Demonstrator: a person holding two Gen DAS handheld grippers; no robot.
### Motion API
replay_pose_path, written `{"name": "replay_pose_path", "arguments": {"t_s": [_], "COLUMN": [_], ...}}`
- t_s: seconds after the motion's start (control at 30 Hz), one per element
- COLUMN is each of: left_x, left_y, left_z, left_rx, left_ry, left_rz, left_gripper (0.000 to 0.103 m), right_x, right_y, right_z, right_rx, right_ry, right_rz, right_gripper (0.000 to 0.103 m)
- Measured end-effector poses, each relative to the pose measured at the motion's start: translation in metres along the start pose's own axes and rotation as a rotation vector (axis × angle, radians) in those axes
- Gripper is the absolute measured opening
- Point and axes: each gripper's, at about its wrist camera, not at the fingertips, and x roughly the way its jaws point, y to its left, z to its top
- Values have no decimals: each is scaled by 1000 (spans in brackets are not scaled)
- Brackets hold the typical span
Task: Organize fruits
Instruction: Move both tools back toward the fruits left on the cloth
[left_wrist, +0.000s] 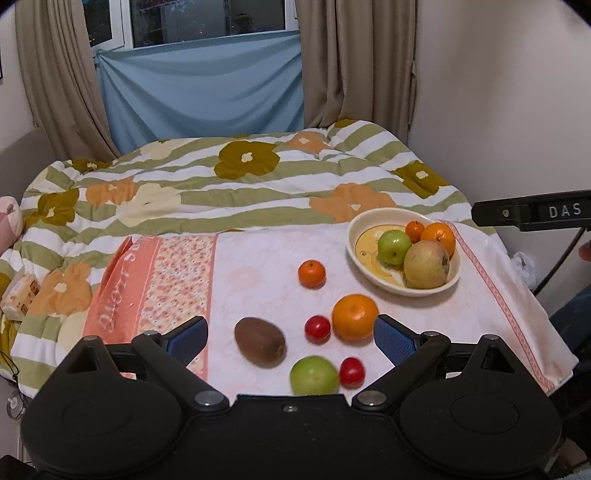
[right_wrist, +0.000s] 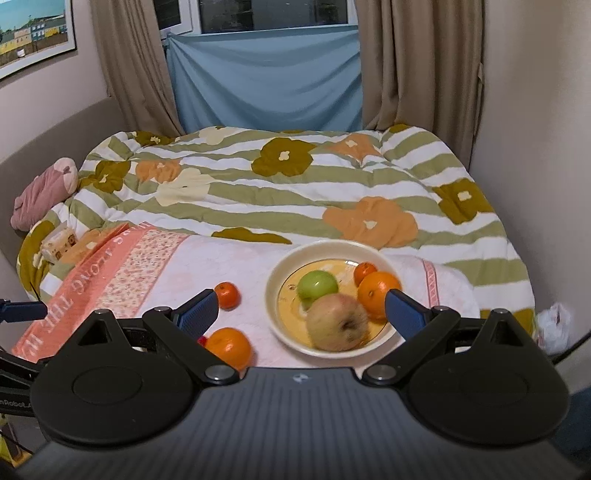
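A cream bowl (left_wrist: 360, 225) (right_wrist: 288, 269) on the pink towel holds a green apple (left_wrist: 393, 246) (right_wrist: 317, 284), a tan apple (left_wrist: 424, 264) (right_wrist: 338, 321), an orange (left_wrist: 439, 237) (right_wrist: 376, 291) and a small tangerine (left_wrist: 414, 229) (right_wrist: 364, 272). Loose on the towel lie a tangerine (left_wrist: 311, 273) (right_wrist: 227, 294), an orange (left_wrist: 354, 316) (right_wrist: 229, 347), a kiwi (left_wrist: 259, 341), a green apple (left_wrist: 314, 375) and two red tomatoes (left_wrist: 317, 328) (left_wrist: 351, 372). My left gripper (left_wrist: 291, 338) is open and empty above the loose fruit. My right gripper (right_wrist: 301, 314) is open and empty over the bowl's near side.
The pink towel (left_wrist: 258, 266) lies on a flowered quilt (left_wrist: 240, 177) covering the bed. A tissue pack (left_wrist: 20, 295) and pink plush (right_wrist: 44, 192) lie at the left. A wall runs along the right. The right gripper's body (left_wrist: 532, 212) shows at the right edge.
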Motion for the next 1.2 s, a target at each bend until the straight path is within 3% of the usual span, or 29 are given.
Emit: {"name": "replay_pose_path", "arguments": {"t_s": [0.3, 0.63, 0.9, 0.97, 1.2], "left_x": [16, 66, 105, 111, 125], "left_y": [30, 32, 20, 16, 4], "left_z": [-24, -56, -68, -70, -72], "left_rx": [81, 284, 412, 433, 482], "left_ry": [21, 33, 59, 64, 73], "left_rz": [-113, -271, -356, -371, -385], "left_gripper": [98, 98, 87, 81, 73], "right_x": [5, 41, 66, 71, 82], "right_y": [37, 66, 74, 74, 80], "right_z": [-35, -87, -113, -118, -130], "right_rx": [38, 29, 47, 57, 79], "right_ry": [54, 113, 155, 162, 178], "right_rz": [-48, -72, -86, -85, -85], "right_gripper": [103, 103, 103, 103, 103]}}
